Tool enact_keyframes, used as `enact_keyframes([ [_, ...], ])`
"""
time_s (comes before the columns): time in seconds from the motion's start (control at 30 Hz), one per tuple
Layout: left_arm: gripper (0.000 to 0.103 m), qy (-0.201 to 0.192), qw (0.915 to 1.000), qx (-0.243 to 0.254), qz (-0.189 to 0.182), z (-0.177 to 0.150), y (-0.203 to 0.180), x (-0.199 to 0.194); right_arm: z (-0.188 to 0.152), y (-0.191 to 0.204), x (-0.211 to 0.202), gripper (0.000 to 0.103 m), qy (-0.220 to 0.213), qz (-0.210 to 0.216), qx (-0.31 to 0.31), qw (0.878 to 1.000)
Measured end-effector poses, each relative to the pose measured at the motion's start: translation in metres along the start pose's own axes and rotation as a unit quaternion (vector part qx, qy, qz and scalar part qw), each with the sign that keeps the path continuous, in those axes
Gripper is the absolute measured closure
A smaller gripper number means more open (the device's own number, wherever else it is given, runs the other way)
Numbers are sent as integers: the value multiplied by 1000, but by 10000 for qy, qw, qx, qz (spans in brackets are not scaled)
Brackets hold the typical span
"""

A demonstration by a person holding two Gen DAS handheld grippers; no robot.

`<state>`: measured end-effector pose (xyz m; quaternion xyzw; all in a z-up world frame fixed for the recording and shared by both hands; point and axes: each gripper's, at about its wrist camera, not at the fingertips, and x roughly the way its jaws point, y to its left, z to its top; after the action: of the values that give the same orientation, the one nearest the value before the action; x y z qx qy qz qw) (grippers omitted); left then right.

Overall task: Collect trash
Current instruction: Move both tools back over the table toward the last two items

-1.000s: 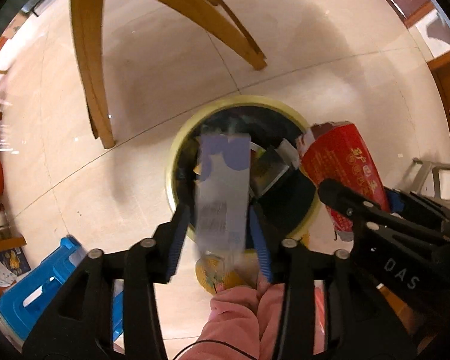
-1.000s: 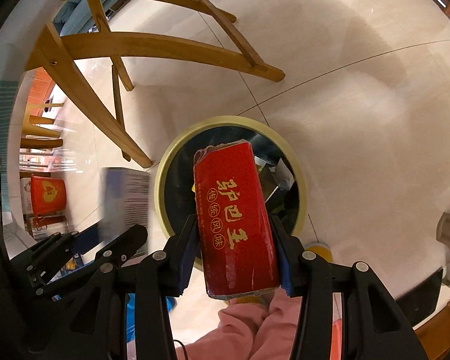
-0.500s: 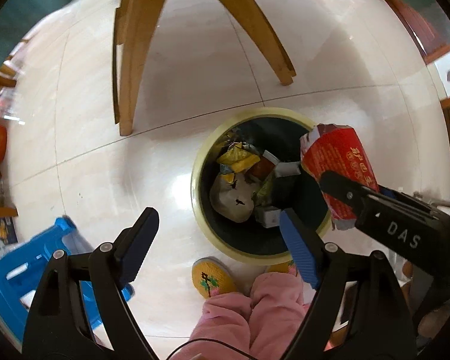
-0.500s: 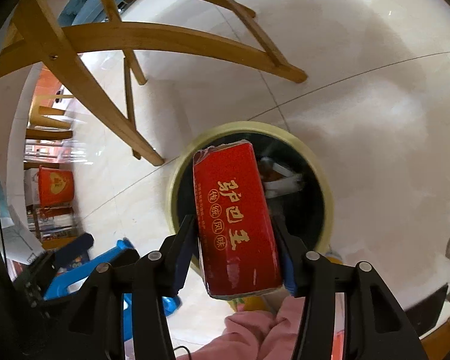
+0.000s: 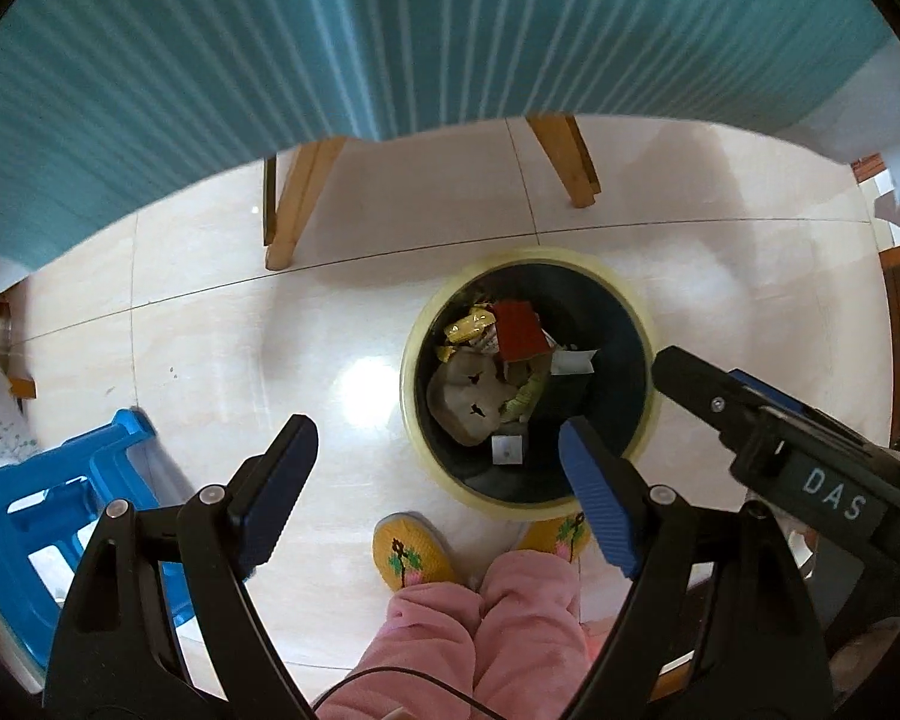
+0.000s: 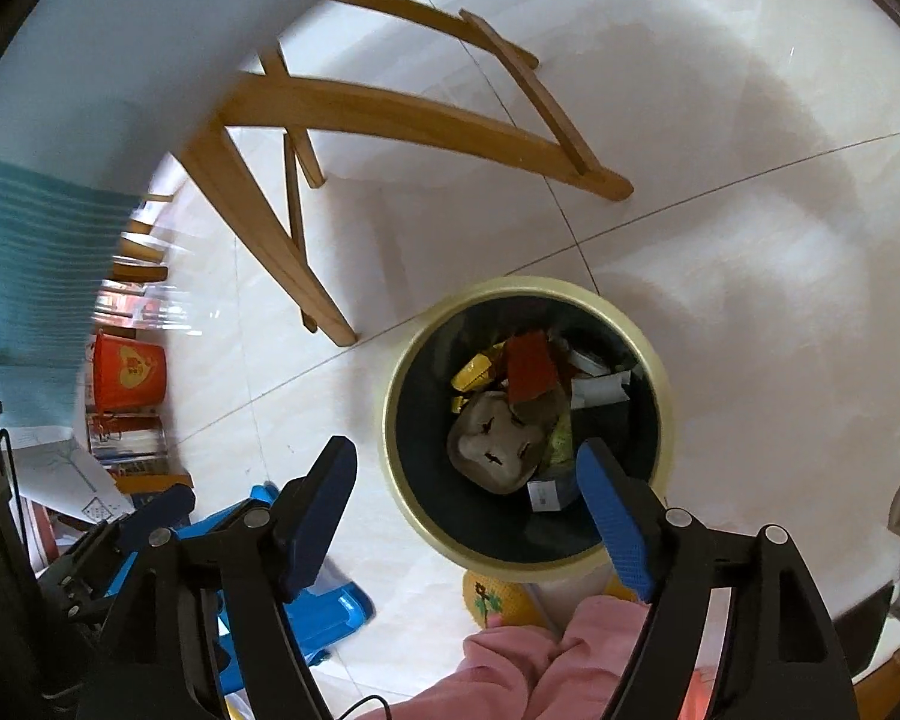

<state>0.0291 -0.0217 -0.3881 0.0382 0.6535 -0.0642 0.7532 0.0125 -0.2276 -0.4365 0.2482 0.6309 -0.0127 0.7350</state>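
Note:
A round bin with a pale yellow rim (image 5: 633,306) (image 6: 648,354) stands on the tiled floor under both grippers. The red carton (image 5: 519,333) (image 6: 531,366) lies inside it on top of yellow wrappers, white scraps and a brown lump (image 5: 468,396) (image 6: 498,444). My left gripper (image 5: 432,480) hangs high over the bin's left edge, open, with nothing between its fingers. My right gripper (image 6: 471,507) is above the bin's near rim; its jaws are opening and nothing is between them. Its black body (image 5: 810,462) also shows in the left wrist view.
Wooden chair legs (image 5: 288,210) (image 6: 390,114) stand beyond the bin. A blue plastic stool (image 5: 60,510) (image 6: 330,606) is at the left. The person's pink trouser legs (image 5: 492,630) and yellow slippers (image 5: 411,558) are just before the bin. A teal striped cloth (image 5: 390,30) hangs above.
The left gripper let a pale blue box fall, opened wide and rose. The right gripper opened and the red carton dropped from it into the bin. Both views pulled up from the bin.

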Motion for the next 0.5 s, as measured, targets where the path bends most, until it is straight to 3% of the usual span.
enact_keyframes([
  [0.2, 23, -200, 9996, 223, 2, -12, -7, -54, -11, 15, -50, 26, -161, -32, -51, 9999],
  [0.5, 23, -495, 9939, 974, -175, -17, -17, -194, -29, 62, -179, 26, -610, 81, -155, 9980],
])
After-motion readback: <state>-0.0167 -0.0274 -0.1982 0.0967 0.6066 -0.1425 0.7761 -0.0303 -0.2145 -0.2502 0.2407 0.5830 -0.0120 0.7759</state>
